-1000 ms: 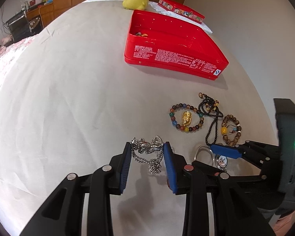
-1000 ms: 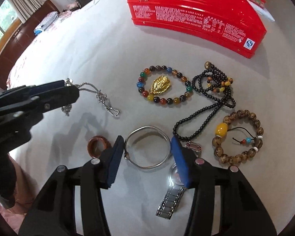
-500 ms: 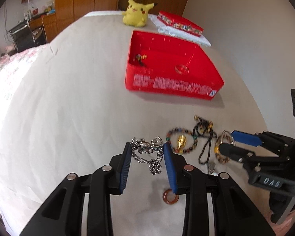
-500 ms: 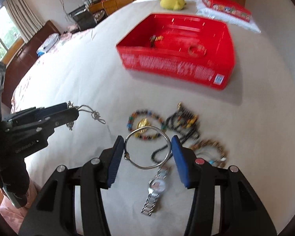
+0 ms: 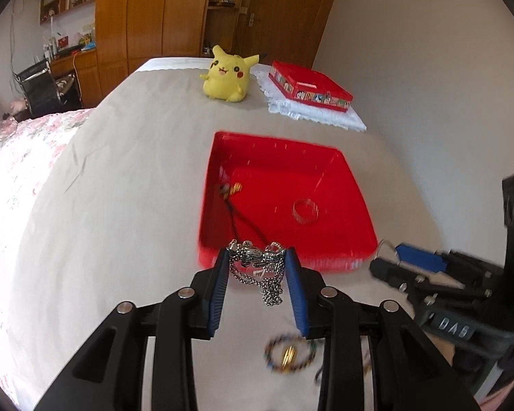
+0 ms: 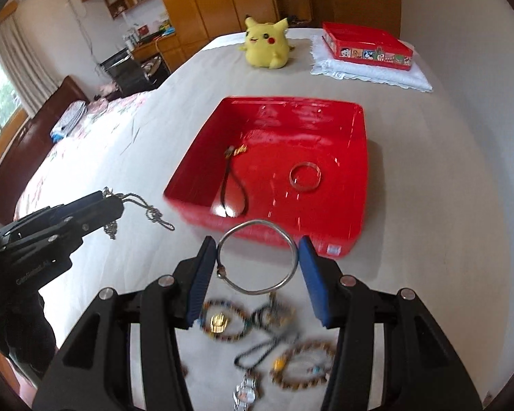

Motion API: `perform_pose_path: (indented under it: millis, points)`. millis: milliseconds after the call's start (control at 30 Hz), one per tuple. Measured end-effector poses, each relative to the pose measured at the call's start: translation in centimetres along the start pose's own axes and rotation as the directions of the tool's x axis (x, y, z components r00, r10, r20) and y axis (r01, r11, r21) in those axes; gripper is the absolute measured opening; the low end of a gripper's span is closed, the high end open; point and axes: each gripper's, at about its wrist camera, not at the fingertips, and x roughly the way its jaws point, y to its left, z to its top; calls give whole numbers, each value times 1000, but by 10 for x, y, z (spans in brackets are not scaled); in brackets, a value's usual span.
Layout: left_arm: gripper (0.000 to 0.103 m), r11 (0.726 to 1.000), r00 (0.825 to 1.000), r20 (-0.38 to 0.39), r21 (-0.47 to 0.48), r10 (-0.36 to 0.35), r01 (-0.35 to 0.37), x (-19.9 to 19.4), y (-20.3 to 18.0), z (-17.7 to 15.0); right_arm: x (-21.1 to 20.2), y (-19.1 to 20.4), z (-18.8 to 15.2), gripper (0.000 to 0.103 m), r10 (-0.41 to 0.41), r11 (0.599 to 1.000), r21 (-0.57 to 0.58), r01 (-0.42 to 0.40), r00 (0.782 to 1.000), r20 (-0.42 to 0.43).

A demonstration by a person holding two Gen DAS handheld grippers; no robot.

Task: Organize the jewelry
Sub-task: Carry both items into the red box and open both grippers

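The left tongs (image 5: pixel 257 267) are clamped on a bunched silver chain (image 5: pixel 258 267), and loops of it hang loose below the blue pads. The right tongs (image 6: pixel 257 267) pinch a thin silver bangle (image 6: pixel 257 257) across its width, one pad on each side. Both are held in the air just short of the near wall of the open red box (image 6: pixel 356 157), which sits on the cloth-covered bed (image 5: pixel 120 188). Inside the box lie a black cord with a gold charm (image 6: pixel 231 178) and a clear ring-shaped bangle (image 6: pixel 305 176).

The main risk, I judge, is the dangling chain. If the left tongs cross the box low, a hanging loop could catch on the near rim and either drag the box or pull the chain out of the grip, so it lands on the bed.

The bangle is held only at two small spots on a round, smooth wire. A tilt or a knock against the box wall could let it swivel or slip free, and it would likely roll.

The two tongs are close side by side, so they could bump each other over the box.

Dropped on the black cord, the chain could tangle with it.

More jewelry waits on the bed below: a colourful bead bracelet (image 6: pixel 222 322), a string of dark beads (image 6: pixel 267 339), a brown bead bracelet (image 6: pixel 305 364) and a wristwatch (image 6: pixel 246 392).
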Motion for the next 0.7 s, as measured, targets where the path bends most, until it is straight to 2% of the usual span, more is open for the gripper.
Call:
perform_pose_path:
  millis: [133, 300, 533, 700]
  points:
    - [33, 1000, 1000, 11, 0, 6, -6, 35, -6, 36, 24, -16, 32, 49, -4, 999, 33, 3, 1000, 13]
    - [33, 1000, 999, -30, -25, 18, -19, 100, -5, 65, 73, -39, 68, 49, -46, 996, 78, 45, 999, 14]
    - [33, 999, 994, -100, -25, 42, -45, 168, 2, 77, 137, -54, 86, 49, -80, 992, 96, 86, 995, -61]
    - [33, 998, 988, -151, -39, 38, -44, 190, 8, 78, 157, -56, 86, 50, -112, 989, 87, 119, 990, -86]
